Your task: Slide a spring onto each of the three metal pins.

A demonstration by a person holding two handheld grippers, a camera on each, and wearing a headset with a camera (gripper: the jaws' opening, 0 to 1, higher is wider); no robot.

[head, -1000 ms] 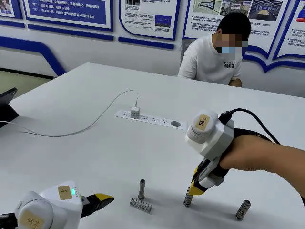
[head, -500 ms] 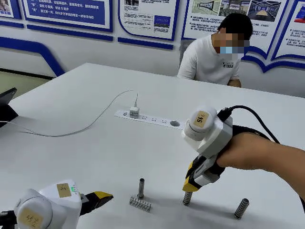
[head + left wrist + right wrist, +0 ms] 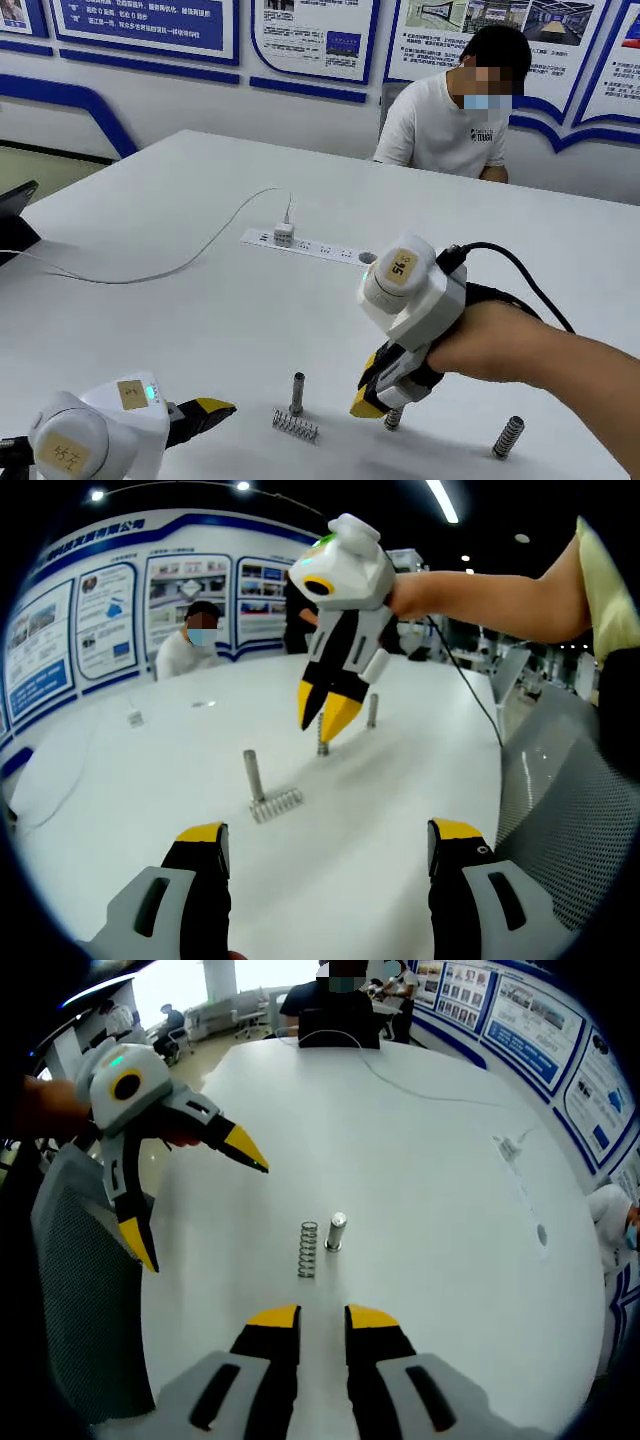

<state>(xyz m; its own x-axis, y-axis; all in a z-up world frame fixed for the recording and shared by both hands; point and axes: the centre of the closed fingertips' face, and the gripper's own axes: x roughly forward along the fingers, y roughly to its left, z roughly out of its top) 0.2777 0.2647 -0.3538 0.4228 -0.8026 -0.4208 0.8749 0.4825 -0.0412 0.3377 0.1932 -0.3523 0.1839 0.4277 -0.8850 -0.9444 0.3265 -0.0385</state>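
Near the front edge of the tabletop [image 3: 200, 310], the left gripper [image 3: 215, 408] has its jaws spread wide and holds nothing. A bare pin [image 3: 297, 393] stands upright, with a loose spring [image 3: 296, 427] lying flat just beside it. The right gripper [image 3: 368, 405], jaws barely parted and empty, points down beside a second pin [image 3: 393, 418] wearing its spring. A third pin [image 3: 508, 437], also sprung, stands farther right.

Pin 1 [image 3: 297, 392]: short grey metal post, bare, upright on table, straight ahead of right gripper [image 3: 322, 1316] and btwn the two grippers. Spring [image 3: 295, 427]: loose, lying flat just beside pin 1's base, on the side toward left gripper [image 3: 328, 831]. Pin 2 [image 3: 393, 419]: upright w/ coil on it, partly hidden behind right gripper's tips. Pin 3 [image 3: 508, 437]: coil on, standing well apart on right gripper's far side.
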